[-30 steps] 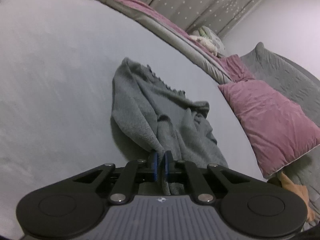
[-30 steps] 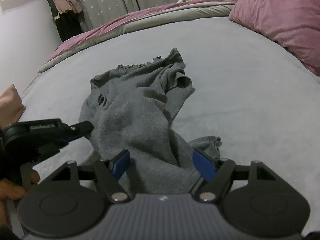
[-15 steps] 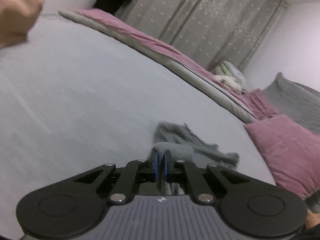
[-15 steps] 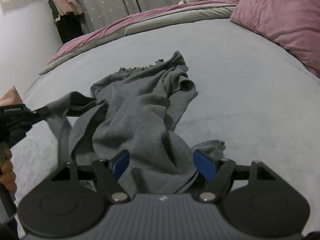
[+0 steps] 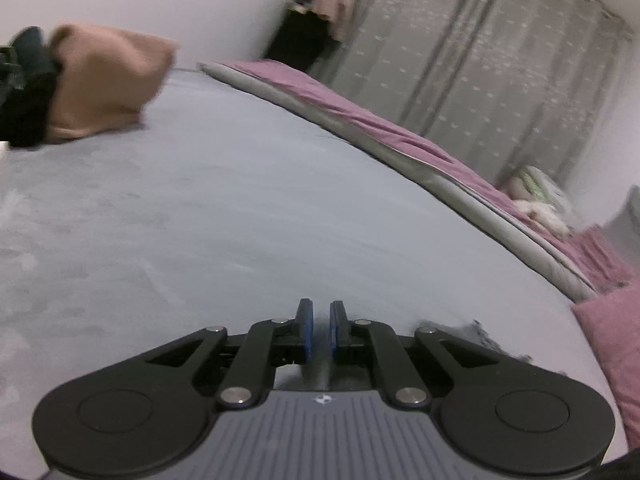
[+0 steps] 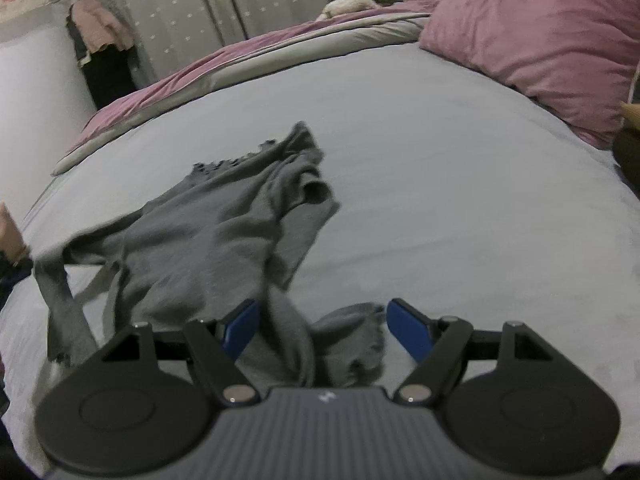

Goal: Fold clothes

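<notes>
Since half a second ago the left hand-held gripper has swung away from the grey jumper: its blue pads, then pressed together on a fold of grey knit, now stand a narrow gap apart with nothing seen between them, and its camera shows mostly bare grey bed. Only a dark, frilled scrap of the jumper shows in that view, just right of the gripper's linkage. One sleeve of the jumper has been drawn out to the left, and the picture is blurred there.

The right hand-held gripper is wide open, its two blue pads spread well apart and holding nothing. It hangs low over the near end of the jumper, with a twisted strip of the knit and a crumpled cuff lying between the pads; whether either pad touches the cloth I cannot tell.

The jumper lies rumpled on the bed, its frilled hem at the far side and a sleeve opening gaping on its right. A pink pillow sits well beyond the jumper to the right. A pink-and-grey quilt runs along the bed's far edge behind the jumper, with dotted grey curtains behind that. A tan cushion lies far to the jumper's left, seen by the left camera
</notes>
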Demonstrator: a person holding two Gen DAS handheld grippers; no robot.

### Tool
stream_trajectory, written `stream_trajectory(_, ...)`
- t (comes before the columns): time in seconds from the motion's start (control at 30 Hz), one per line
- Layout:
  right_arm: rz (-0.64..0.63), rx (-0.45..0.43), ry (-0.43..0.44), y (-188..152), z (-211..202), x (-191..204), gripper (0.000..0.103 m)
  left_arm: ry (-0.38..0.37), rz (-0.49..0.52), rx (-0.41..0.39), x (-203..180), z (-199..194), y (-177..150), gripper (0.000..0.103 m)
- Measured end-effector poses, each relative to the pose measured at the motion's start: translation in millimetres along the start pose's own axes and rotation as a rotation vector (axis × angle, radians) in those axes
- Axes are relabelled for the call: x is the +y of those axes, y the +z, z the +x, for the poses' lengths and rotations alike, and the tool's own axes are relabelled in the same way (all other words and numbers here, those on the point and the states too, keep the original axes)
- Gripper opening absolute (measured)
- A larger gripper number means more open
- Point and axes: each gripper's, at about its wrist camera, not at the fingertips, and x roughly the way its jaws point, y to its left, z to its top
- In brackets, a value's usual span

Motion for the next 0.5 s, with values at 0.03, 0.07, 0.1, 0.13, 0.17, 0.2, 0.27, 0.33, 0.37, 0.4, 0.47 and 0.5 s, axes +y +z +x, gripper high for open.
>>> stream_trajectory(0.03,0.006,0.000,-0.005,1,1,-3,0.074,0.007,-0.005,0.001,1,0,0,0.009)
stream_trajectory(0.07,0.012,-0.001,-0.009,2,1,-6,0.074,0.001,-0.009,0.010,3,-1,-1,0.015)
stream_trajectory(0.1,0.015,-0.001,-0.014,3,2,-8,0.074,-0.008,-0.015,0.021,3,-1,-1,0.018)
stream_trajectory(0.13,0.018,0.000,-0.018,3,3,-11,0.074,-0.021,-0.020,0.036,2,-2,-2,0.024)
stream_trajectory(0.17,0.022,0.000,-0.023,4,4,-13,0.074,-0.035,-0.023,0.052,2,-2,-4,0.029)
stream_trajectory(0.2,0.026,0.000,-0.025,5,5,-14,0.074,-0.049,-0.021,0.070,0,-2,-5,0.031)
stream_trajectory(0.27,0.028,0.002,-0.031,5,6,-17,0.073,-0.078,-0.009,0.111,-5,-3,-9,0.037)
stream_trajectory(0.33,0.024,0.007,-0.034,5,7,-19,0.072,-0.108,0.000,0.151,-12,-4,-13,0.039)
stream_trajectory(0.37,0.019,0.012,-0.036,4,8,-20,0.071,-0.125,0.001,0.173,-15,-4,-16,0.039)
stream_trajectory(0.4,0.013,0.019,-0.041,4,8,-21,0.070,-0.142,0.001,0.195,-19,-3,-19,0.039)
stream_trajectory(0.47,0.004,0.032,-0.052,2,10,-23,0.068,-0.178,0.004,0.244,-25,-4,-28,0.039)
stream_trajectory(0.5,0.003,0.039,-0.054,1,11,-24,0.067,-0.197,0.006,0.270,-29,-4,-33,0.039)
